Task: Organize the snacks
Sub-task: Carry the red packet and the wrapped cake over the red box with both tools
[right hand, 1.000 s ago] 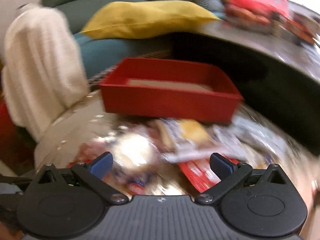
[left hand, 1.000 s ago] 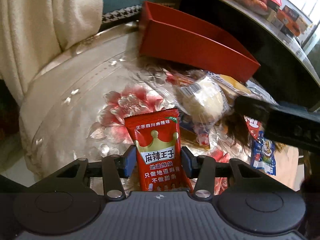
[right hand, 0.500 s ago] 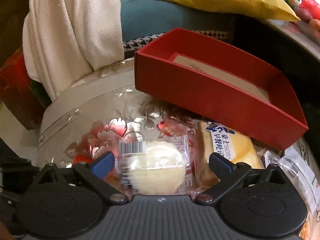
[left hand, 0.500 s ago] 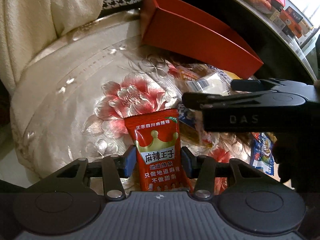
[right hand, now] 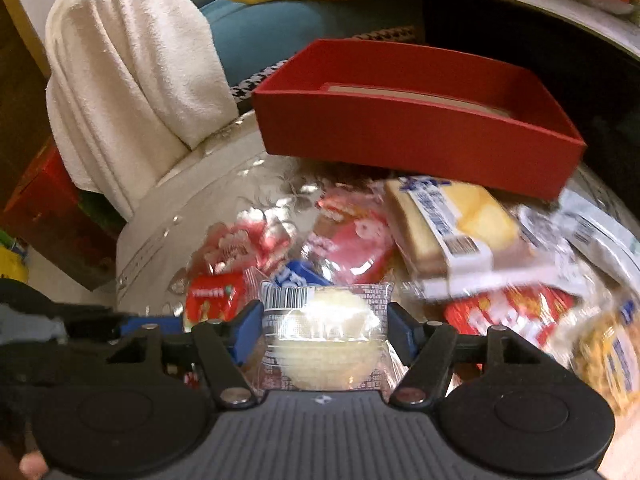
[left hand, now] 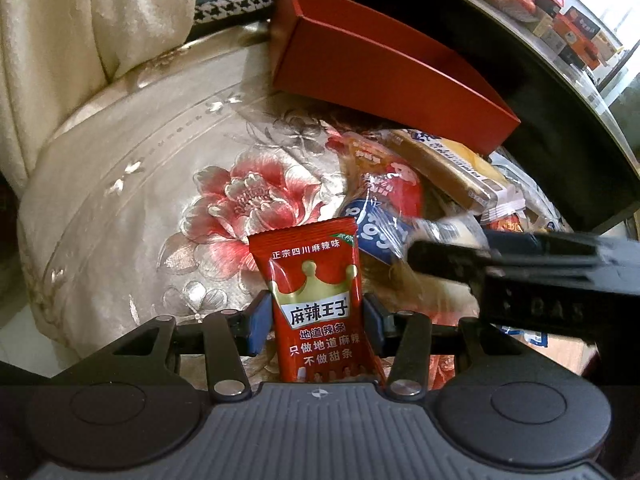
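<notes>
Since a second ago the right tool [right hand: 325, 330] has dropped onto the snack pile, its jaws closing around a clear-wrapped pale round cake [right hand: 326, 340]. The left tool [left hand: 316, 320], tilted downward, grips a red spicy-strip packet [left hand: 316, 300] upright. Other snack packets [right hand: 452, 232] crowd the floral worktop [left hand: 160, 200] behind. The red box [right hand: 400, 128] holds only a cardboard liner.

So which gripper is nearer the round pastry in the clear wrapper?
Right. The right gripper is closing with the round pastry between its pads; the left gripper, off to its side, holds the red spicy-strip packet.
</notes>
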The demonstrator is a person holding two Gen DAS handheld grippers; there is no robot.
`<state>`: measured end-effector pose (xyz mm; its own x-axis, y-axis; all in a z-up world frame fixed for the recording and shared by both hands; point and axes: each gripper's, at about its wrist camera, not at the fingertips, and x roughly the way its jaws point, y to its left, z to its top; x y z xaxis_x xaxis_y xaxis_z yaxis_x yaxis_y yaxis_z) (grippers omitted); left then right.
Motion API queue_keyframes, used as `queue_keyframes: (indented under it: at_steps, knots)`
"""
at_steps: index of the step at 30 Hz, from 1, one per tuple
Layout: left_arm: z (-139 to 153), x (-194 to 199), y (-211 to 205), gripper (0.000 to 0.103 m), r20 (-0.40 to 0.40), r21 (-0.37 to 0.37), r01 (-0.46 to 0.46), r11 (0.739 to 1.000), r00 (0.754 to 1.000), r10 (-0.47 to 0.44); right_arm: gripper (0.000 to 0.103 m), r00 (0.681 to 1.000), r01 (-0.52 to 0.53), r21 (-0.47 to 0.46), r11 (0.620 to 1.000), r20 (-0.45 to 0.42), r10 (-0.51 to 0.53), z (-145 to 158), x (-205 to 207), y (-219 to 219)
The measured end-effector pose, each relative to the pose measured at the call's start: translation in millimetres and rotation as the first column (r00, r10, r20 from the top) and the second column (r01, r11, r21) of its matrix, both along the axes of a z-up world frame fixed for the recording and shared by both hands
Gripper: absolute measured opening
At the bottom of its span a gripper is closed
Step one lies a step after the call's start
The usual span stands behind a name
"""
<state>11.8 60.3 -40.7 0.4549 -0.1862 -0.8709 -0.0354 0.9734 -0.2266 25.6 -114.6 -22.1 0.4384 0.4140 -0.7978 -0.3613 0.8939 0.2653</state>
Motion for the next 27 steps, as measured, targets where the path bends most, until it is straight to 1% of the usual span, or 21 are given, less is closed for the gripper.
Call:
queue_keyframes:
  at_steps: [3,8,12,19,27]
  knots:
    - [4.4,-2.8,-1.5,0.056,0.016,-0.006,0.008,1.000,1.000,-0.008,0.061,0.999,0.034,0.054,0.998,0.005,-0.034,8.0,-11.1,-13.8]
    - [14.7,-6.8,-6.7,0.056,0.051,-0.001,0.010,1.000,0.999,-0.010,0.061,0.995,0.087,0.102,0.991,0.034,-0.090,20.0,-22.7,-29.4]
    - [24.2,-8.3,-14.9,0.056,0.078,0.008,0.023,1.000,0.997,-0.023,0.061,0.991,0.119,0.119,0.986,0.054,-0.126,29.5,-27.2,-40.1]
    - [45.5,-8.5,-21.6,0.056,0.135,0.034,0.023,0.999,0.990,-0.027,0.061,0.983,0.133,0.153,0.979,0.105,-0.150,48.0,-36.9,-49.0]
    - [74.4,-1.3,-36.3,0.056,0.211,0.056,0.021,0.998,0.977,-0.032,0.061,0.963,0.165,0.167,0.972,0.188,-0.195,76.4,-41.2,-56.5]
